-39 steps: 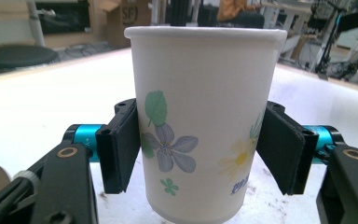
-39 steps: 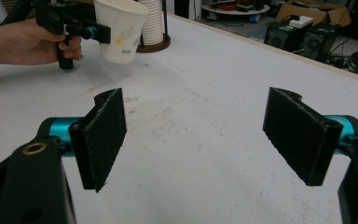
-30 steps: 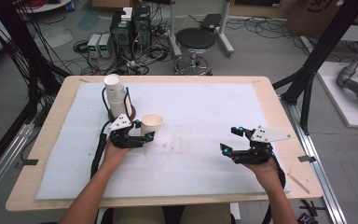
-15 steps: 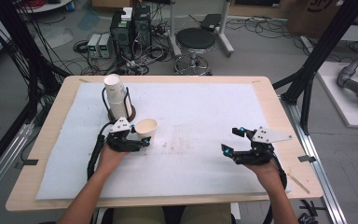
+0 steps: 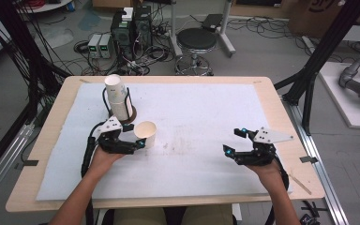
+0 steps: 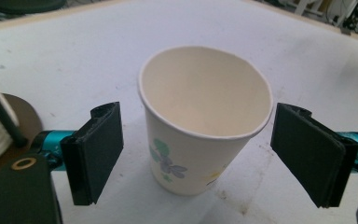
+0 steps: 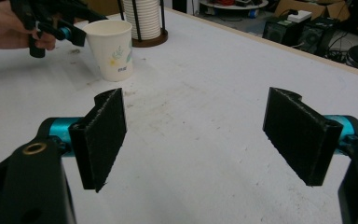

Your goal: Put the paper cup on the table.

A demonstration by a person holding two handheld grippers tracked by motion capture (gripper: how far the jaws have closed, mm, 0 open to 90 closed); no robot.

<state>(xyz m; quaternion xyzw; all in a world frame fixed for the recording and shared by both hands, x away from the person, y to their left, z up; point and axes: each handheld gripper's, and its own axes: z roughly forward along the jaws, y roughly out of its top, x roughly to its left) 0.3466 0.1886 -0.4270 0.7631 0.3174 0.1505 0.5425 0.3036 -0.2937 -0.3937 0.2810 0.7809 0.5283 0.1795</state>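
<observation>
A white paper cup [image 5: 146, 134] with a flower print stands upright on the white table mat [image 5: 201, 117], left of the middle. My left gripper [image 5: 139, 139] is open, one jaw on each side of the cup. In the left gripper view both pads [image 6: 98, 151] stand clear of the cup [image 6: 191, 154], with a gap on either side. My right gripper [image 5: 232, 140] is open over the right part of the mat with nothing between its jaws. From the right gripper view [image 7: 200, 140], the cup [image 7: 112, 49] and the left hand show far off.
A tall stack of paper cups in a black wire holder [image 5: 118, 99] on a round brown base stands just behind the left gripper. The wooden table edge [image 5: 290, 136] frames the mat. A stool and cabled equipment sit on the floor beyond.
The left gripper and the cup have shifted slightly toward the person. The cup was tilted in the jaws; now it stands on the mat with the jaws apart. The right gripper has stayed still.
</observation>
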